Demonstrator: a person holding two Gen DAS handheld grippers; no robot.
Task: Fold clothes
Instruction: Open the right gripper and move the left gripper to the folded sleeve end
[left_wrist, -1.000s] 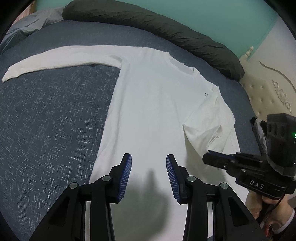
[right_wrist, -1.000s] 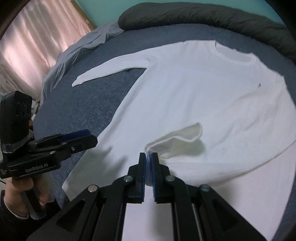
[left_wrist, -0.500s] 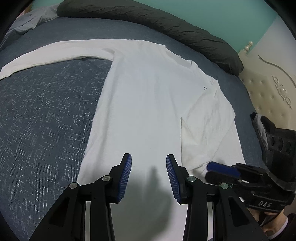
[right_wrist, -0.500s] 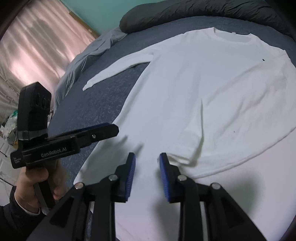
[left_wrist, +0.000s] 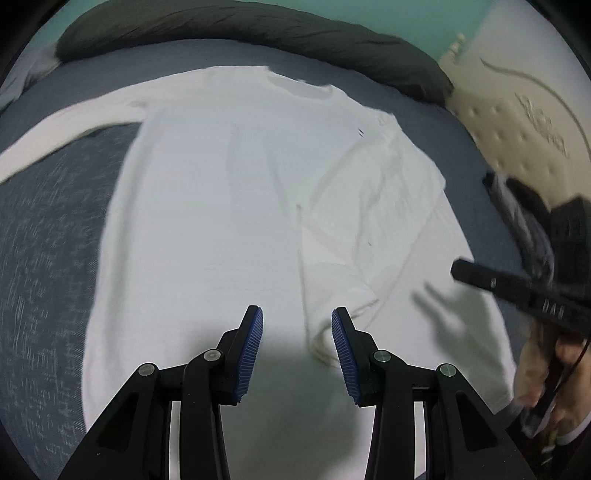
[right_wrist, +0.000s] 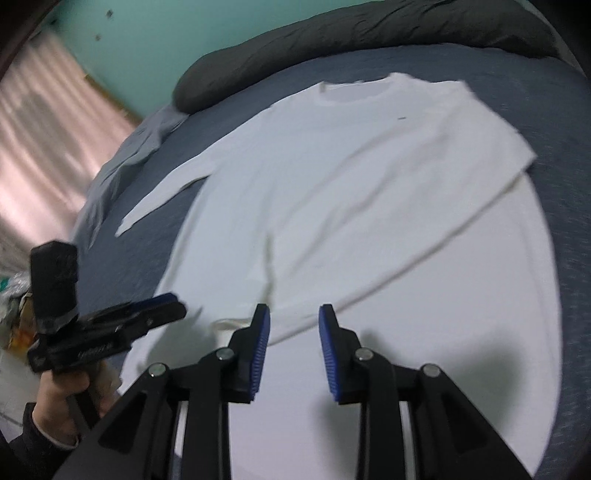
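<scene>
Bed (left_wrist: 44, 229): dark blue speckled cover, filling most of both views.

Bolster (left_wrist: 258, 26): long, dark grey, lying along the far edge of the bed against a teal wall (right_wrist: 147, 44).

Headboard (left_wrist: 517, 110): cream, padded, at the right edge of the left wrist view.

Curtain (right_wrist: 40, 129): pink, at the left of the right wrist view.

Grey bedding (right_wrist: 136, 147): crumpled at the bed's far left corner.

Shirt (left_wrist: 207, 206): white, long-sleeved, lying flat on the bed, neckline toward the bolster. One sleeve (right_wrist: 162, 195) stretches straight out over the blue cover. The other sleeve (left_wrist: 369, 229) is folded in across the body, with its cuff end lying just ahead of the left gripper's right-hand finger.

Left gripper (left_wrist: 297, 345): black frame, blue ribbed pads, jaws apart with nothing between them, poised over the lower body of the shirt. In the right wrist view it appears at the left (right_wrist: 177, 308), held in a hand (right_wrist: 62, 402).

Right gripper (right_wrist: 294, 349): same build. Its jaws have just been opening and stand apart and empty above the shirt, just short of the folded sleeve's edge. A hand (left_wrist: 543, 365) holds it at the right of the left wrist view.
</scene>
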